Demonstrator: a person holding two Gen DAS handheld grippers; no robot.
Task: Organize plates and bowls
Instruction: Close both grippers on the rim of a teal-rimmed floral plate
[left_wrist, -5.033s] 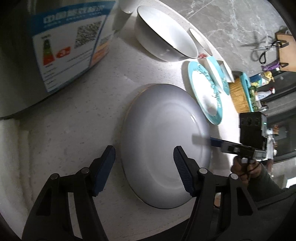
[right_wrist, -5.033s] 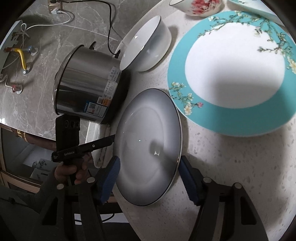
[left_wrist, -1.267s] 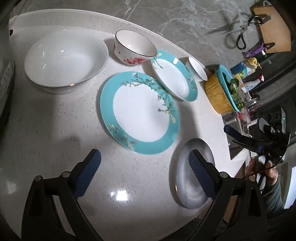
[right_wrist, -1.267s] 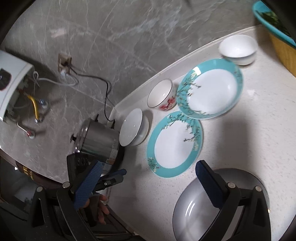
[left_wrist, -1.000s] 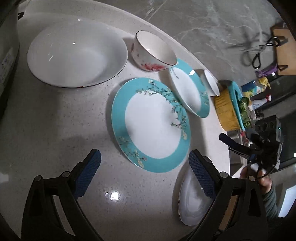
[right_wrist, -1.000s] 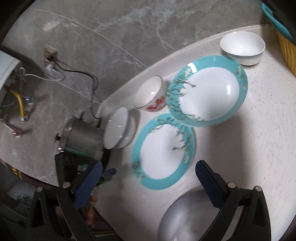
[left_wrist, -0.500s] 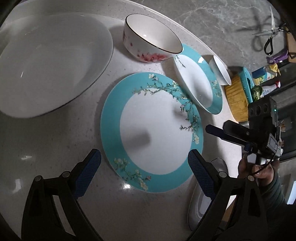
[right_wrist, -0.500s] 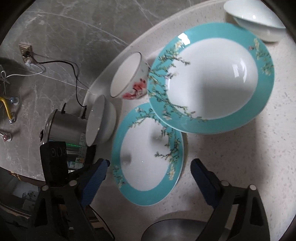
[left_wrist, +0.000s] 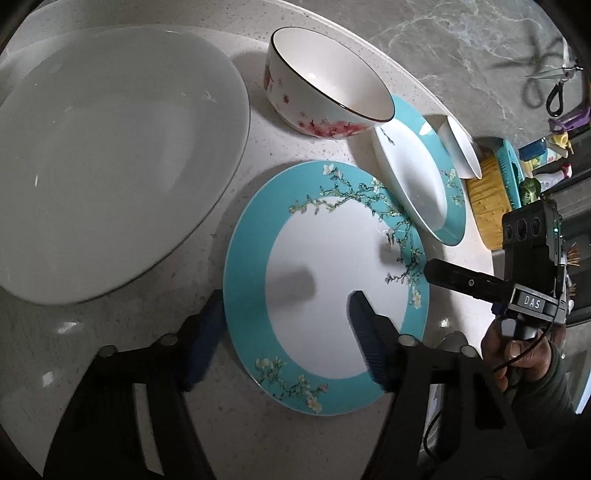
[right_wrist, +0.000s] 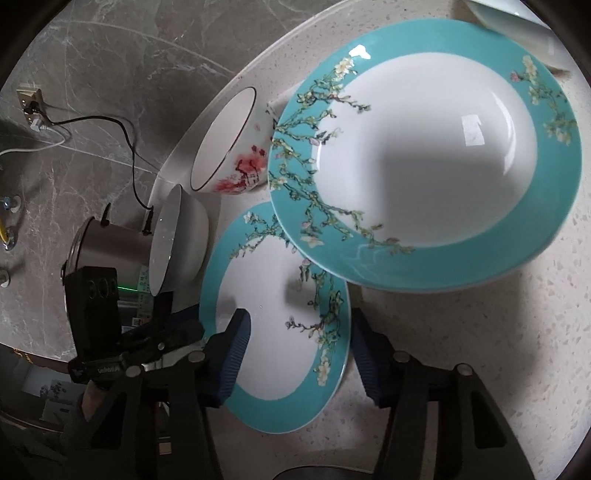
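Observation:
A flat teal-rimmed plate with blossom print lies on the counter. My left gripper is open and straddles its left rim. My right gripper is open and straddles its right rim from the other side; the right gripper also shows in the left wrist view. A deeper teal plate sits just beyond. A red-flowered bowl and a large white bowl stand at the back.
A small white bowl and a yellow basket lie to the right. A steel pot stands left of the white bowl, with a cable to a wall socket. A grey plate's edge is near the counter front.
Both grippers have come down and closed in on the flat teal plate from opposite sides, and their jaws have narrowed around its rims. The grey plate has dropped nearly out of view.

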